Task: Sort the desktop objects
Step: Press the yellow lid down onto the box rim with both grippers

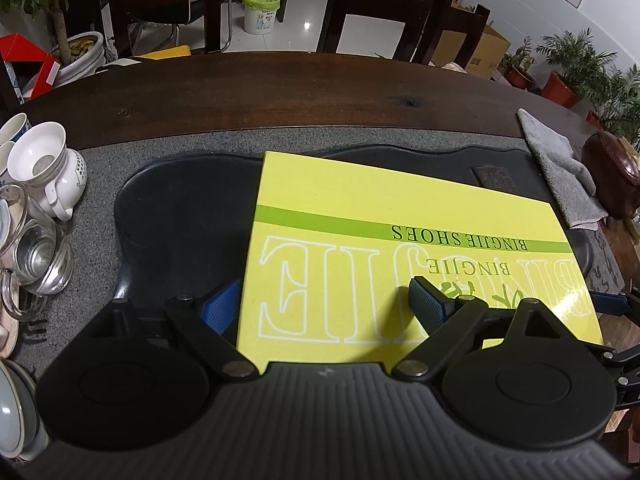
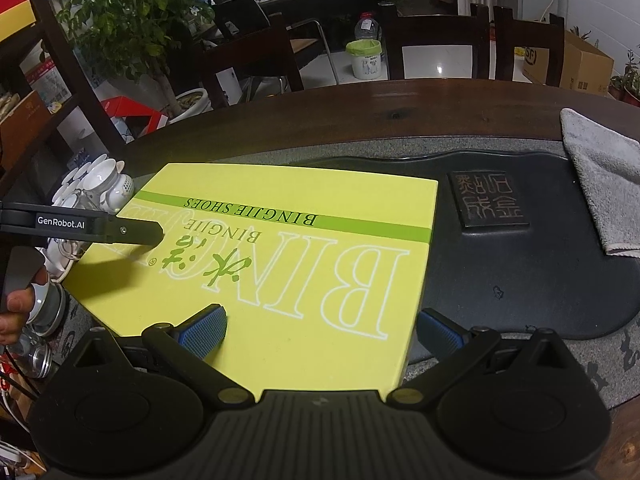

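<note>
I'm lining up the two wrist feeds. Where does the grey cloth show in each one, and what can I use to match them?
Left wrist: the grey cloth lies at the right edge, past the far right corner of the yellow-green shoebox lid, beside a brown pouch.
Right wrist: the grey cloth is at the upper right, draped over the dark tea tray.
Shared landmark: the carved seal plaque on the tray.
</note>
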